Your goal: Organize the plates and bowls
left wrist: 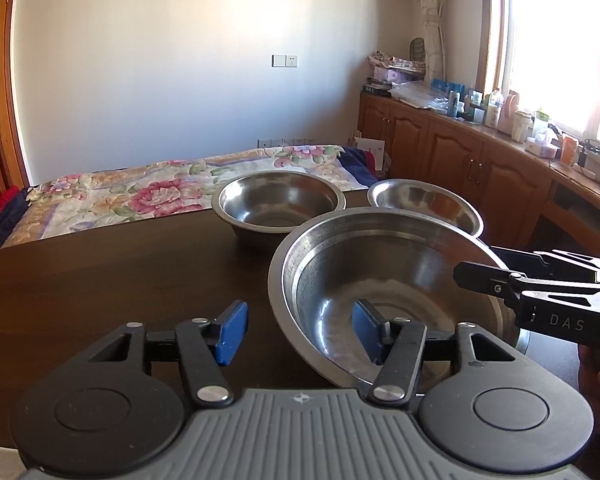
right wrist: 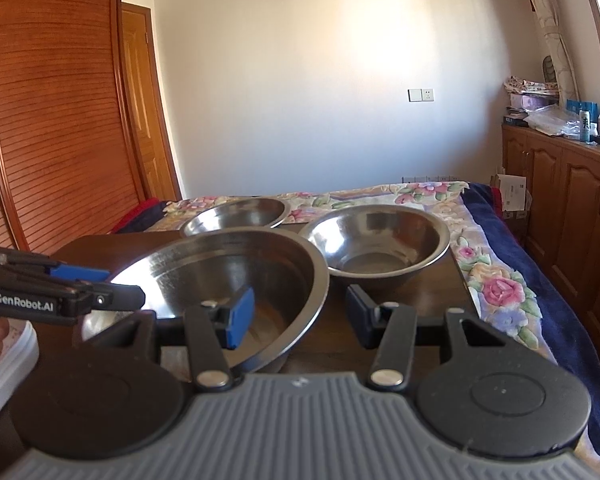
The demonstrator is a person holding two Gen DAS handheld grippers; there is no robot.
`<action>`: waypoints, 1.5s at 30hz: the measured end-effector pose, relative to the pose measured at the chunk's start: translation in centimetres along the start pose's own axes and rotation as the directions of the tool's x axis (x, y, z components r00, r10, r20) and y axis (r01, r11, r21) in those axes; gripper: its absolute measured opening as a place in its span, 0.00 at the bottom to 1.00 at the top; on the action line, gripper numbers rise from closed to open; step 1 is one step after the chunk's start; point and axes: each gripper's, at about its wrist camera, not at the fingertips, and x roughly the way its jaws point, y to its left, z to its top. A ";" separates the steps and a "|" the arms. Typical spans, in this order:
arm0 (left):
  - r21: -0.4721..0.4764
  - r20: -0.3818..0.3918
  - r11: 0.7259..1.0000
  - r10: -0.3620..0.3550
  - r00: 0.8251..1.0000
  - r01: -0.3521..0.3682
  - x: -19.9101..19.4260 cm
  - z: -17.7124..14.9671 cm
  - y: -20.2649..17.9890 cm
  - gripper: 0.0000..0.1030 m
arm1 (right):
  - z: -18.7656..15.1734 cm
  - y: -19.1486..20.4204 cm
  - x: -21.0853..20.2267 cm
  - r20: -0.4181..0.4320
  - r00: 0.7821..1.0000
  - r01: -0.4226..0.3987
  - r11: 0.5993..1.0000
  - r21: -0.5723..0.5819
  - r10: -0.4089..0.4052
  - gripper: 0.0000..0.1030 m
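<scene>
Bare dark table [left wrist: 100, 280] is lying open at left. Large steel bowl [left wrist: 392, 292] is crowding the near right, with two smaller bowls [left wrist: 278, 206] [left wrist: 424, 204] blocking the far edge.

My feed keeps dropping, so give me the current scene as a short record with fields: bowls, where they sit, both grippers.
surface: dark table, next to a bed with a floral cover
bowls: three steel bowls, all upright and apparently empty
near bowl: large bowl, closest to both grippers
far bowls: far left bowl and far right bowl, side by side behind it
left gripper: open, fingers straddling the large bowl's near-left rim
right gripper: open, fingers straddling its right rim
stacking: none nested yet
</scene>
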 end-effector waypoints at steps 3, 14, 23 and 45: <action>-0.007 -0.007 1.000 -0.006 1.000 0.006 0.2 0.0 0.1 0.52 | 0.1 0.2 0.0 -0.003 1.000 -0.007 1.000 -0.002 0.007 0.51; -0.010 -0.024 1.000 -0.016 1.000 0.016 0.8 0.1 0.1 0.31 | 0.1 -0.1 0.7 -0.035 0.999 -0.016 1.000 0.015 0.016 0.43; -0.022 -0.026 1.000 -0.021 0.999 0.020 -0.1 -0.1 0.2 0.25 | 0.2 -0.1 0.2 -0.021 1.000 -0.015 0.999 0.035 0.016 0.26; -0.043 0.052 0.997 -0.057 0.997 0.059 -7.4 -2.1 1.1 0.26 | -0.2 3.8 -4.8 0.029 1.000 -0.014 0.998 0.068 0.012 0.26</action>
